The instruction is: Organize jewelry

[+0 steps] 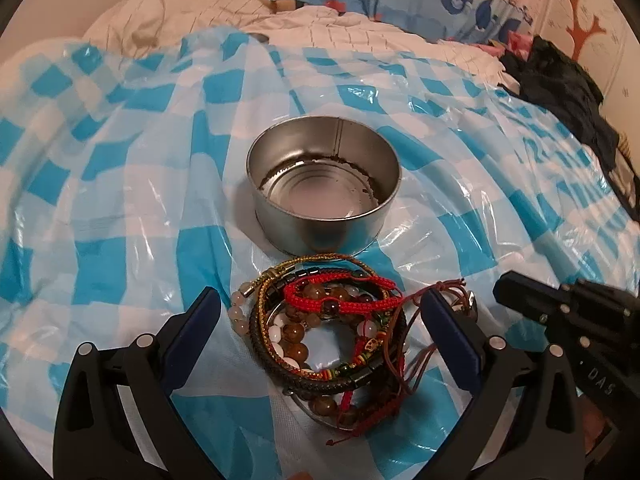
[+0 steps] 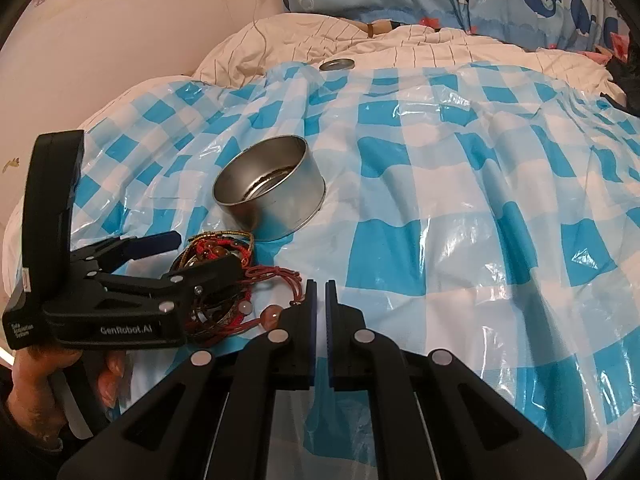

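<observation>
Steel tin empty beyond bracelet pile; left gripper spread around pile; right gripper closed, empty.

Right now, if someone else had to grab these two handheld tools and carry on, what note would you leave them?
Left tool: open, its fingers either side of the bracelet pile, not gripping it.
Right tool: shut, empty, just right of the pile.
Metal tin: empty, upright on the blue checked sheet, just behind the pile.
Done: nothing is in the tin yet.
Left: pick up the tangled bracelets and put them in the tin.
</observation>
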Demonstrator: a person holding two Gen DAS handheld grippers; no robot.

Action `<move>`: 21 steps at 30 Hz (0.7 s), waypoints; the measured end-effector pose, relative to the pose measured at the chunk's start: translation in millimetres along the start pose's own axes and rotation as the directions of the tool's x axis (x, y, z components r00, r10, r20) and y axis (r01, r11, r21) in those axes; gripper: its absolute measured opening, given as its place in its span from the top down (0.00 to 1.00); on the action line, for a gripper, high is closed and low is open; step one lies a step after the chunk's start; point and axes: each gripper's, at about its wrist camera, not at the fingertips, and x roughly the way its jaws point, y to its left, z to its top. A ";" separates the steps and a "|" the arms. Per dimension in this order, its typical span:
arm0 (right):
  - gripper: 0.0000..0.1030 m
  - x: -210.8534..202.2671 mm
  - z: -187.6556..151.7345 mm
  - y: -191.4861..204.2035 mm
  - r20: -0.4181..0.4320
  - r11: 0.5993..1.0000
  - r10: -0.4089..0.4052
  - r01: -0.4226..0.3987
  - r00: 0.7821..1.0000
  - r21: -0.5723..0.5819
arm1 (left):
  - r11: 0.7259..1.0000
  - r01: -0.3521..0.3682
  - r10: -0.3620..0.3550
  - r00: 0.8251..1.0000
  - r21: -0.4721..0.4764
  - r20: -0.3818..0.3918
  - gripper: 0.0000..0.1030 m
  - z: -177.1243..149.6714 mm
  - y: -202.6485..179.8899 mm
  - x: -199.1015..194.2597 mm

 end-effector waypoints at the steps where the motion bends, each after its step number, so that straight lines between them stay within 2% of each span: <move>1: 0.95 0.3 0.0 -0.2 -0.001 1.000 0.001 -0.001 1.000 0.002 | 1.000 0.010 -0.010 1.000 -0.009 -0.001 0.08 0.3 1.5 1.0; 3: 0.93 0.8 0.0 -0.6 -0.003 1.000 0.004 -0.004 1.000 0.005 | 1.000 0.009 -0.009 1.000 -0.011 -0.006 0.20 1.0 2.6 2.0; 4: 0.86 1.1 -0.1 -0.7 -0.005 1.000 0.005 -0.005 1.000 0.006 | 1.000 0.004 -0.004 1.000 -0.008 -0.006 0.24 0.6 2.4 2.0; 5: 0.74 1.2 -0.2 -0.7 -0.004 1.000 0.007 -0.007 1.000 0.008 | 1.000 0.007 -0.007 1.000 -0.001 0.000 0.38 0.6 2.1 0.8; 6: 0.71 1.1 -0.3 -0.7 0.000 1.000 0.007 -0.007 1.000 0.012 | 1.000 0.000 0.000 1.000 0.001 0.006 0.51 0.3 2.4 -0.6; 7: 0.70 1.7 -0.1 -0.4 0.000 1.000 0.008 -0.008 1.000 0.012 | 1.000 -0.009 0.009 1.000 0.001 0.014 0.56 0.6 2.8 -2.6; 9: 0.68 3.6 -0.4 0.5 -0.005 1.000 0.011 -0.011 1.000 0.013 | 1.000 -0.014 0.015 0.999 -0.006 0.034 0.78 0.8 6.7 -8.3; 10: 0.68 5.3 -0.7 0.9 -0.009 1.000 0.013 -0.013 1.000 0.014 | 1.000 -0.024 0.025 0.999 -0.014 0.042 0.85 0.7 9.6 -10.7; 12: 0.67 8.2 -1.3 1.4 -0.016 1.000 0.019 -0.018 1.000 0.019 | 1.000 -0.012 0.013 0.999 -0.019 0.048 0.90 2.1 13.2 -15.1; 17: 0.53 14.2 -2.8 3.1 -0.024 0.999 0.033 -0.032 0.999 0.022 | 1.000 0.003 -0.003 0.998 0.004 0.064 0.91 2.2 12.9 -22.7; 21: 0.51 24.1 -5.7 6.9 -0.048 1.000 0.026 -0.026 0.998 0.005 | 0.998 0.050 -0.047 0.997 -0.049 0.057 0.91 4.9 22.9 -22.7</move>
